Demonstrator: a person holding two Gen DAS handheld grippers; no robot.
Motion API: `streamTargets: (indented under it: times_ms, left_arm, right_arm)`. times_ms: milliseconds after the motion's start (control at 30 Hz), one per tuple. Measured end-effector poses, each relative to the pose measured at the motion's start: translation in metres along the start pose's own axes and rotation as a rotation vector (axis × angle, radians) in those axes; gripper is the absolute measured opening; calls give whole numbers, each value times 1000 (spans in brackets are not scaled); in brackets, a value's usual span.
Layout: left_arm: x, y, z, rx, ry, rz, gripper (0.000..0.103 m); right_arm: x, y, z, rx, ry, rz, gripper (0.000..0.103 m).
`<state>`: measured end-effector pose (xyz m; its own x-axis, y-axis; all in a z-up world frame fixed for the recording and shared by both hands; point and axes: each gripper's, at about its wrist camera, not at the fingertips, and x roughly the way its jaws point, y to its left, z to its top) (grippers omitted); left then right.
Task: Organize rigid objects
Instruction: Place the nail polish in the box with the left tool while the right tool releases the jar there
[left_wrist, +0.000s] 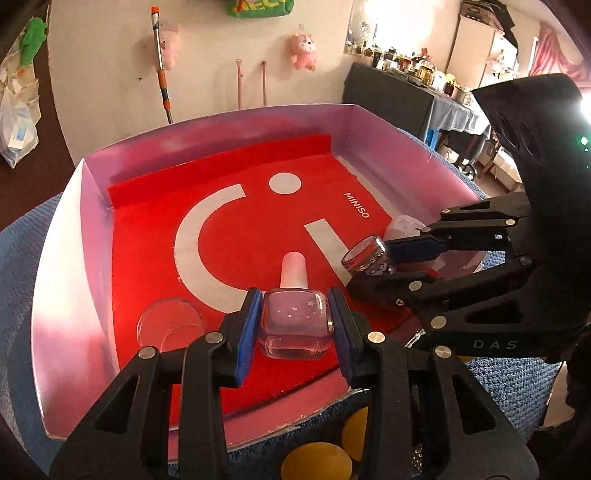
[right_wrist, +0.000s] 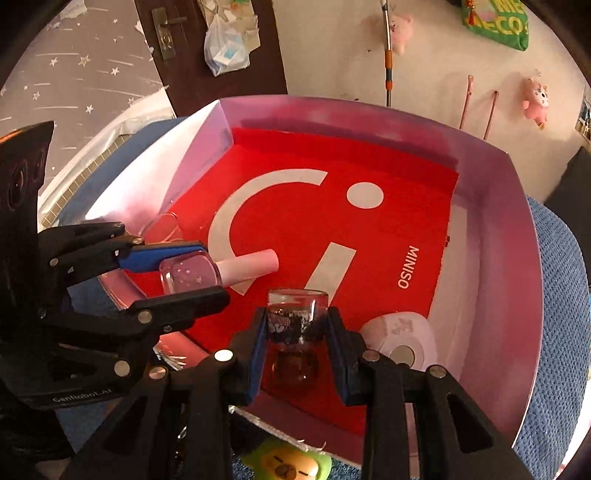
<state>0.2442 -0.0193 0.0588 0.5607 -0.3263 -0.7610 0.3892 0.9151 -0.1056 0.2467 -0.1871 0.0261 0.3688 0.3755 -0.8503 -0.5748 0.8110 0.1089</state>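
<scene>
A pink-capped square bottle (left_wrist: 293, 325) is pinched by the left hand-held gripper (left_wrist: 294, 320) over the red-lined box (left_wrist: 66, 236). Beside it, a dark glass bottle (right_wrist: 295, 332) is clamped by the right hand-held gripper (right_wrist: 297, 339), also above the box floor.

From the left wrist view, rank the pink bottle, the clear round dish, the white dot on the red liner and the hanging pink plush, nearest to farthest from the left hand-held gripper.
1. Pink bottle, clamped between the left hand-held gripper fingers.
2. Clear round dish, just left, in the box.
3. White dot, farther back on the red liner.
4. Pink plush, on the far wall.
</scene>
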Motion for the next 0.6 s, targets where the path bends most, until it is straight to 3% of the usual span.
streamTargets:
  times_ms: [233,600]
  left_arm:
    - [14,2,-4,-6,51,-6,34]
    - [12,5,-5,-3,43,-23,34]
  right_arm:
    - [6,2,2,-18,18,-7,33]
    - [10,0,3,-18,15,3,33]
